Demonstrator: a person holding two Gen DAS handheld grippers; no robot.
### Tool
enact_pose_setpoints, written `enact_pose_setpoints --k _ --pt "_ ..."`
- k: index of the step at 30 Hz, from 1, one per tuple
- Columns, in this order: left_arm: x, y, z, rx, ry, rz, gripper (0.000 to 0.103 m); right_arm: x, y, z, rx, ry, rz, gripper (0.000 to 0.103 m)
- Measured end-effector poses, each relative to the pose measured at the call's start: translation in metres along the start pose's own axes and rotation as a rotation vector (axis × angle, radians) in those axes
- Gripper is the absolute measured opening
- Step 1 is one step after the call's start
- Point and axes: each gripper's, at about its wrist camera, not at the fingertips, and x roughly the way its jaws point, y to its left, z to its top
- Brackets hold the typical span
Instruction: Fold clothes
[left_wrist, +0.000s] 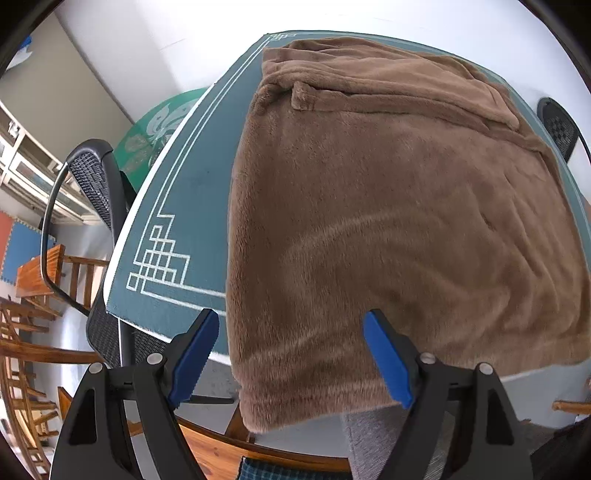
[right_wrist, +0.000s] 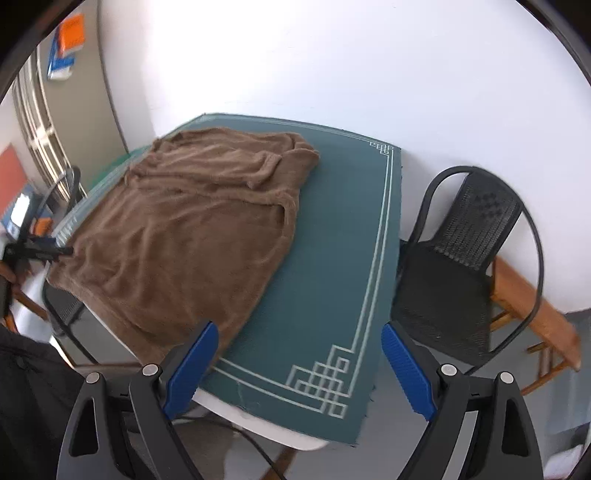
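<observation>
A brown fleece garment (left_wrist: 388, 206) lies spread on the teal table cover (left_wrist: 184, 177), its near edge hanging over the table's front. My left gripper (left_wrist: 295, 354) is open and empty, just above that hanging edge. In the right wrist view the garment (right_wrist: 192, 229) covers the left part of the table cover (right_wrist: 332, 277). My right gripper (right_wrist: 299, 362) is open and empty above the table's near right corner, apart from the cloth. The left gripper also shows in the right wrist view (right_wrist: 55, 251) at the garment's left edge.
A black mesh chair (left_wrist: 99, 184) stands left of the table; another black chair (right_wrist: 469, 251) stands to its right beside a wooden bench (right_wrist: 535, 302). Wooden chairs (left_wrist: 33, 332) crowd the left floor. A white wall is behind the table.
</observation>
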Motion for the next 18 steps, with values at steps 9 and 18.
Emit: enact_pose_setpoints --k 9,18 --pt "-0.007 0.008 -0.010 -0.022 -0.018 0.012 0.084 0.081 0.088 -0.059 -0.114 0.183 0.239 0.091" --pt "-0.010 0.020 -0.018 -0.048 -0.014 0.027 0.084 0.110 0.105 -0.051 -0.187 0.203 0.181 0.025"
